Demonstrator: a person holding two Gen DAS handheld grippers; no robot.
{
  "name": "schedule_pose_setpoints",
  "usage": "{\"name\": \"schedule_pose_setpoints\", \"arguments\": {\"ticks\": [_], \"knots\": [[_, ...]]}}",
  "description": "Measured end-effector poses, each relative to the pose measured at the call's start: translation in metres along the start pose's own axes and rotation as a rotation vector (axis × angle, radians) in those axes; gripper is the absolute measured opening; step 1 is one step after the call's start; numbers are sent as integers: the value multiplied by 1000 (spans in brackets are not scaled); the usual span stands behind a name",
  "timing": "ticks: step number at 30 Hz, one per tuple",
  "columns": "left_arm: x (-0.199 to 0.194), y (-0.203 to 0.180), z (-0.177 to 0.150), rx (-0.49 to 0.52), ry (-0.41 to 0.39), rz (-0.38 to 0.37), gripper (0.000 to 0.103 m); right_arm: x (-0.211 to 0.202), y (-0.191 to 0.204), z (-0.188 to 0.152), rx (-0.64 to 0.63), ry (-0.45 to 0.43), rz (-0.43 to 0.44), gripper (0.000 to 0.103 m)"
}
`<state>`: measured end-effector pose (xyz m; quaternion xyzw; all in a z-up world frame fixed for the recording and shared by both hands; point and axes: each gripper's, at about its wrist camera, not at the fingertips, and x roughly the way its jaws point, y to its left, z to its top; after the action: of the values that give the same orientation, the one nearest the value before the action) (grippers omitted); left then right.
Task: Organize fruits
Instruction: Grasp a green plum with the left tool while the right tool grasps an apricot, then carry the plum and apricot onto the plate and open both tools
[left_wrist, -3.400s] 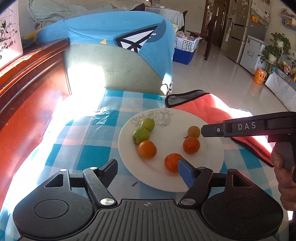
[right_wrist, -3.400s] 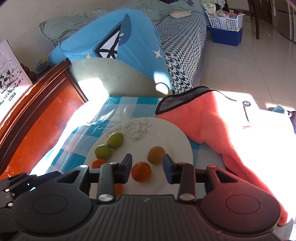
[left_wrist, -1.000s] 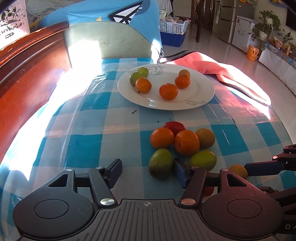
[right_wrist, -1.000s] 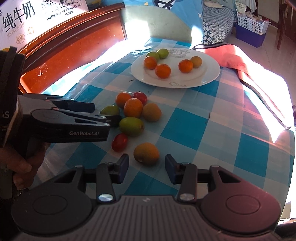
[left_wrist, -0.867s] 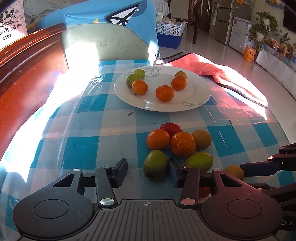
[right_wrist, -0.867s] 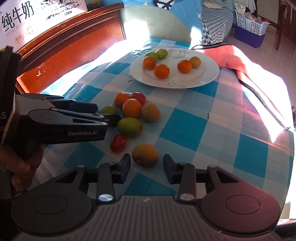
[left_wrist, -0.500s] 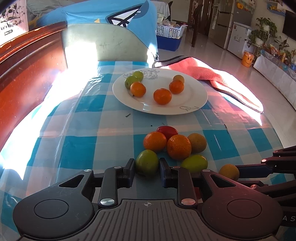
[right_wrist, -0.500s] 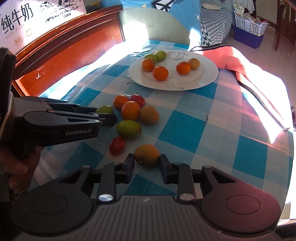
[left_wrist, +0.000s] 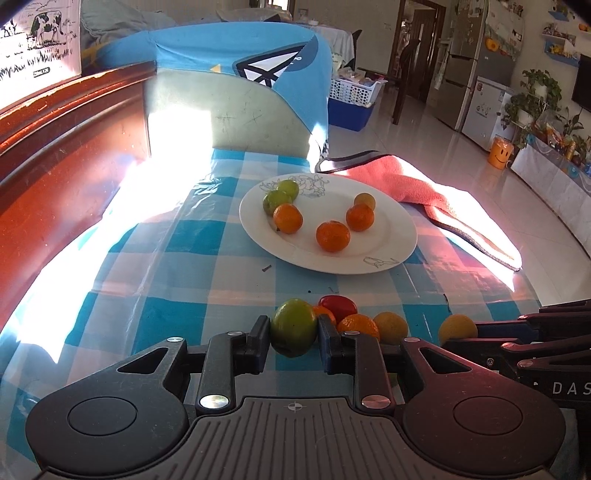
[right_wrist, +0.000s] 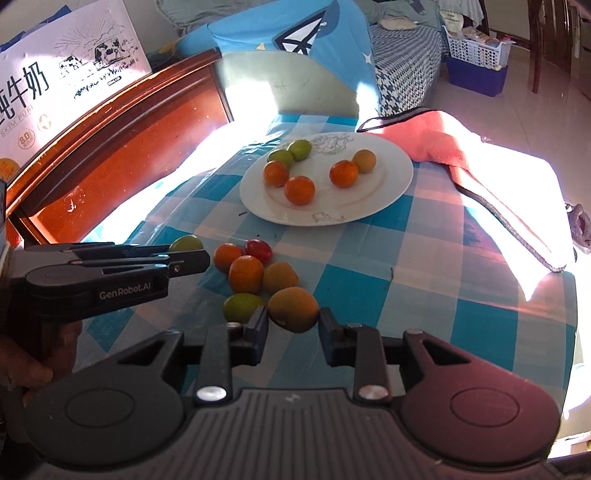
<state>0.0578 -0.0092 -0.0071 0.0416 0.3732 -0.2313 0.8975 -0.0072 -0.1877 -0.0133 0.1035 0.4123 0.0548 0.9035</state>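
My left gripper (left_wrist: 293, 334) is shut on a green fruit (left_wrist: 294, 326), held just above the checked cloth. My right gripper (right_wrist: 293, 325) is shut on a yellow-orange fruit (right_wrist: 293, 309); the same fruit (left_wrist: 457, 328) shows at the right of the left wrist view. A loose cluster lies between them: a red tomato (right_wrist: 259, 249), two oranges (right_wrist: 245, 274), a brownish fruit (right_wrist: 279, 277) and a green fruit (right_wrist: 242, 307). Farther back, a white plate (left_wrist: 391, 254) carries three oranges, two green fruits and a yellowish one. The left gripper (right_wrist: 184, 254) shows from the side in the right wrist view.
The table has a blue-and-white checked cloth (left_wrist: 177, 258). A pink towel (left_wrist: 424, 192) lies right of the plate. A dark red wooden headboard (left_wrist: 55, 166) runs along the left. A chair back draped in blue fabric (left_wrist: 240, 85) stands behind the table.
Both grippers closed from open onto their fruits. The left one then lifted the green fruit, the right one lifted the yellow-orange fruit off the cloth and drew it back a little.
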Motion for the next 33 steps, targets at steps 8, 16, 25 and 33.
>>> {"name": "schedule_pose_setpoints", "arguments": {"ticks": [8, 16, 25, 33], "knots": [[5, 4, 19, -17, -10, -7, 24, 6, -9, 25, 12, -19, 6, 30], [12, 4, 44, -28, -14, -19, 24, 13, -24, 61, -13, -51, 1, 30], [23, -9, 71, -5, 2, -72, 24, 31, -37, 93, -73, -39, -27, 30], [54, -8, 72, 39, 62, -60, 24, 55, -47, 110, -102, 5, -18, 30]]}}
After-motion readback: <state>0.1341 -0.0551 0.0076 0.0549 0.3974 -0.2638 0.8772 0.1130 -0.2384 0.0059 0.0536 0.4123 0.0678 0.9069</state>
